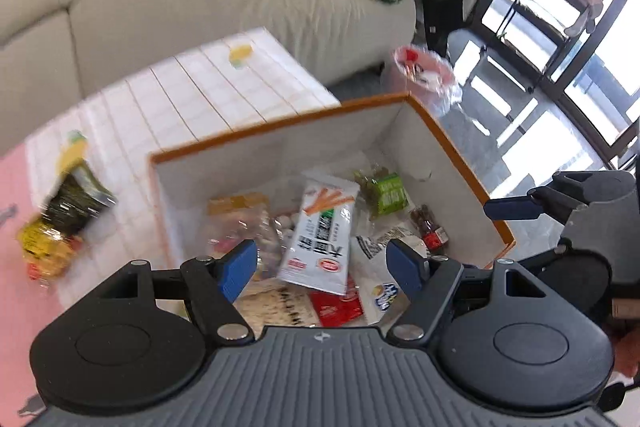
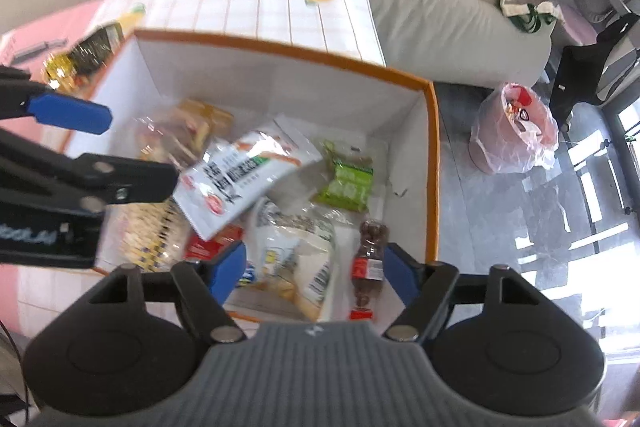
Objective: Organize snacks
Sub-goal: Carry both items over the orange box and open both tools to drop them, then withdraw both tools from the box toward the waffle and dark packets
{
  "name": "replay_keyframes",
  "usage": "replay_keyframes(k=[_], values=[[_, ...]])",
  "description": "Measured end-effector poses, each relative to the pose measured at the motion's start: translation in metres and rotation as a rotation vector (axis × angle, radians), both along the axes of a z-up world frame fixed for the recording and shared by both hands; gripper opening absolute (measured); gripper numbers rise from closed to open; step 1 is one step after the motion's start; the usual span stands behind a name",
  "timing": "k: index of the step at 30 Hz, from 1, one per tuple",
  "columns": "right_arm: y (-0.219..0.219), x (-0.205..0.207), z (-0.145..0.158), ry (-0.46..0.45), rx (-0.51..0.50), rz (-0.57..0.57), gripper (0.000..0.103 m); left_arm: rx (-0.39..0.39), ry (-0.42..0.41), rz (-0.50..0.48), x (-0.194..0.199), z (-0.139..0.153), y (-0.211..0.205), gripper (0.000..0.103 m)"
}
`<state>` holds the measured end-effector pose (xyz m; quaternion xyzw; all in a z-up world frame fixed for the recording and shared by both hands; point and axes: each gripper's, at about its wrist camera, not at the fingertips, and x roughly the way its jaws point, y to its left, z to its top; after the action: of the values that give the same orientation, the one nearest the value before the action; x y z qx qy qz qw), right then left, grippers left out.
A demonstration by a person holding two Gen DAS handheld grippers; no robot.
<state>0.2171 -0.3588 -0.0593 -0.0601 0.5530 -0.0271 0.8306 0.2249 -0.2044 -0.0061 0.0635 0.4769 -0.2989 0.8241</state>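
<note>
Although not finished, well along: most snacks already inside the orange-rimmed white fabric storage box [image 1: 460, 155] at the right end of the white grid-patterned table [image 1: 224, 95]. Counted in the box, as far as overlap allows, about nine packets: one white carrot-stick pouch [image 2: 240, 179] on top, one green wrapped bar [image 2: 348, 183], one small brown bottle-shaped sweet pack with red label [image 2: 370, 259], one clear bag of pale biscuits [image 2: 296, 259], one red packet [image 1: 336, 307], one orange-topped clear bag [image 1: 240, 211], plus several half-hidden. Left outside: one dark-and-yellow crinkly snack bag [image 1: 68, 211] near the table's left edge, blurred, and one small yellow item [image 1: 240, 55] by the far edge. Left gripper [image 1: 322, 267] above the box, jaws wide, holding nothing. Right gripper [image 2: 316, 267] likewise wide and empty. Two pieces probably left to collect.
</note>
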Motion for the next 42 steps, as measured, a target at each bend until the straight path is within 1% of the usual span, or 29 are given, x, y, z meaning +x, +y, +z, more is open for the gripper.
replay_keyframes(k=[5, 7, 11, 14, 16, 18, 21, 23, 25, 27, 29, 31, 34, 36, 39, 42], values=[[0.02, -0.017, 0.025, -0.102, 0.036, -0.004, 0.076, -0.032, -0.134, 0.017, -0.035, 0.033, 0.036, 0.086], [0.03, -0.024, 0.034, -0.144, 0.057, -0.005, 0.076, -0.026, -0.179, 0.034, -0.049, 0.041, 0.051, 0.086], [0.057, -0.041, 0.044, -0.232, 0.094, 0.0, 0.077, -0.006, -0.246, 0.091, -0.072, 0.049, 0.082, 0.086], [0.079, -0.054, 0.046, -0.295, 0.114, 0.006, 0.077, 0.014, -0.275, 0.146, -0.084, 0.049, 0.105, 0.086], [0.093, -0.062, 0.045, -0.324, 0.151, 0.002, 0.077, 0.019, -0.284, 0.184, -0.092, 0.045, 0.121, 0.086], [0.108, -0.07, 0.042, -0.357, 0.183, 0.003, 0.077, 0.006, -0.28, 0.221, -0.1, 0.042, 0.137, 0.086], [0.132, -0.083, 0.037, -0.406, 0.195, 0.005, 0.08, -0.027, -0.293, 0.296, -0.112, 0.035, 0.161, 0.086], [0.147, -0.09, 0.034, -0.44, 0.209, 0.01, 0.085, -0.04, -0.312, 0.334, -0.12, 0.027, 0.177, 0.085], [0.162, -0.097, 0.031, -0.474, 0.218, 0.025, 0.086, -0.053, -0.335, 0.375, -0.127, 0.019, 0.192, 0.081], [0.177, -0.101, 0.027, -0.5, 0.216, 0.039, 0.087, -0.055, -0.337, 0.415, -0.133, 0.009, 0.206, 0.081], [0.189, -0.108, 0.023, -0.523, 0.225, 0.046, 0.088, -0.07, -0.337, 0.432, -0.137, -0.001, 0.215, 0.08], [0.198, -0.114, 0.018, -0.543, 0.237, 0.023, 0.088, -0.072, -0.345, 0.455, -0.14, -0.008, 0.224, 0.08], [0.209, -0.117, 0.006, -0.542, 0.245, -0.001, 0.089, -0.065, -0.374, 0.467, -0.144, -0.02, 0.235, 0.077], [0.216, -0.116, -0.004, -0.522, 0.229, 0.006, 0.089, -0.089, -0.36, 0.476, -0.144, -0.028, 0.245, 0.077], [0.224, -0.113, -0.019, -0.503, 0.211, 0.012, 0.089, -0.122, -0.315, 0.501, -0.138, -0.038, 0.259, 0.077], [0.229, -0.108, -0.03, -0.491, 0.216, 0.038, 0.086, -0.112, -0.315, 0.505, -0.132, -0.043, 0.265, 0.077]])
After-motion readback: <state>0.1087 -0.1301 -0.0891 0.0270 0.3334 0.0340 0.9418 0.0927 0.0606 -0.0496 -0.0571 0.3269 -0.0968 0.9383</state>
